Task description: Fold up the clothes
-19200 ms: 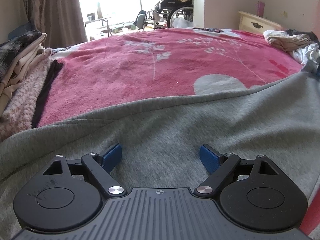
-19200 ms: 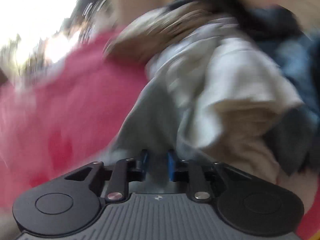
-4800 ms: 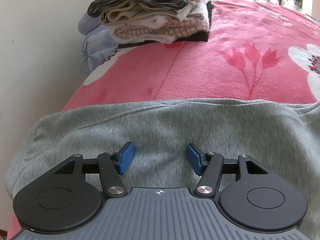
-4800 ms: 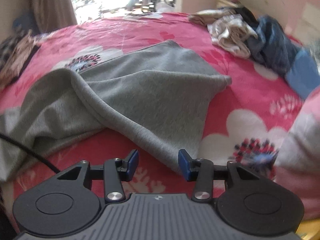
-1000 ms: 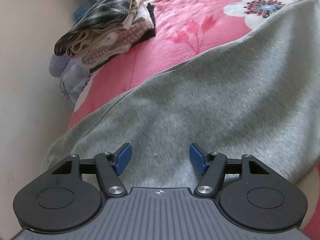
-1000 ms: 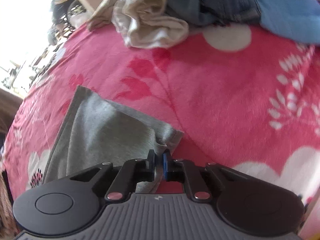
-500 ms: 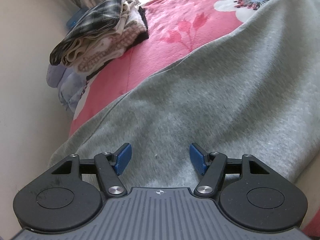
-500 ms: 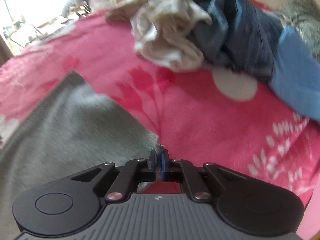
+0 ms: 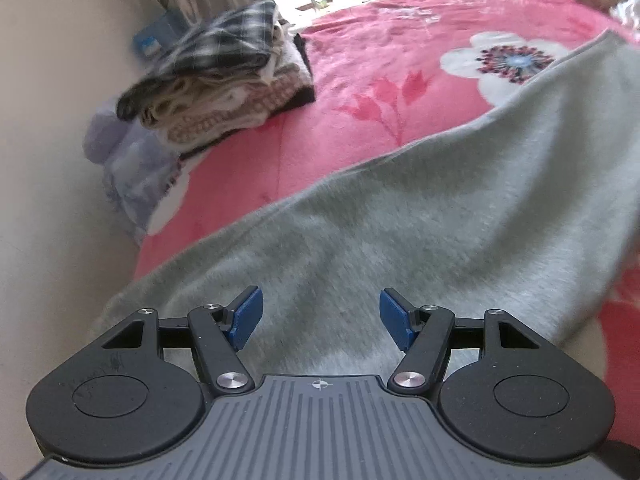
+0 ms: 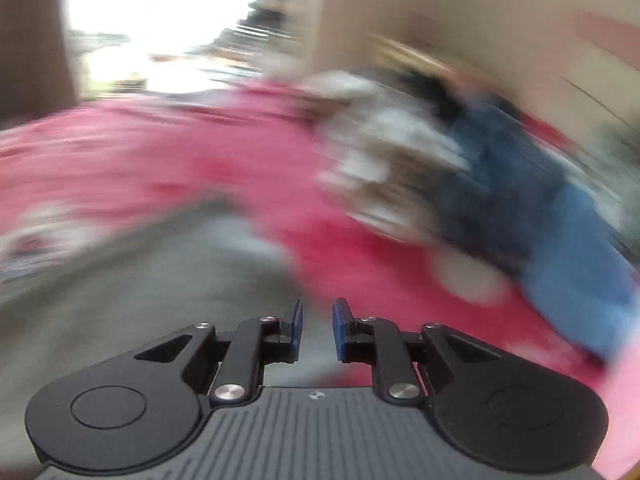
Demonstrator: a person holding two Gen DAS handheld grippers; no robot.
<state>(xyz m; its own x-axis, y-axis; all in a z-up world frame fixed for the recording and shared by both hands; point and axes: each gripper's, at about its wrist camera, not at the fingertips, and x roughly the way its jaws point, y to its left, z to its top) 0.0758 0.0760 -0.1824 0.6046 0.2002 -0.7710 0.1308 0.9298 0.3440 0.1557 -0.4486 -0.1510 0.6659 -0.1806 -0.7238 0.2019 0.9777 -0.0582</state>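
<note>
A grey knit garment [image 9: 420, 216] lies spread on the pink flowered blanket [image 9: 400, 60] of a bed. My left gripper [image 9: 320, 316] is open and empty just above the garment's near part. In the right wrist view the picture is blurred by motion. My right gripper [image 10: 317, 328] has its jaws a small gap apart with nothing between them, above the grey garment [image 10: 160, 280] near its right edge.
A stack of folded clothes [image 9: 224, 76] topped by a plaid piece stands at the bed's left by the wall. A loose heap of white, dark blue and blue clothes [image 10: 480, 184] lies at the right. A bright window is at the back.
My right gripper has opened a little and let go of the grey garment's corner, and it is moving fast. My left gripper has stayed open over the garment, its view shifted slightly.
</note>
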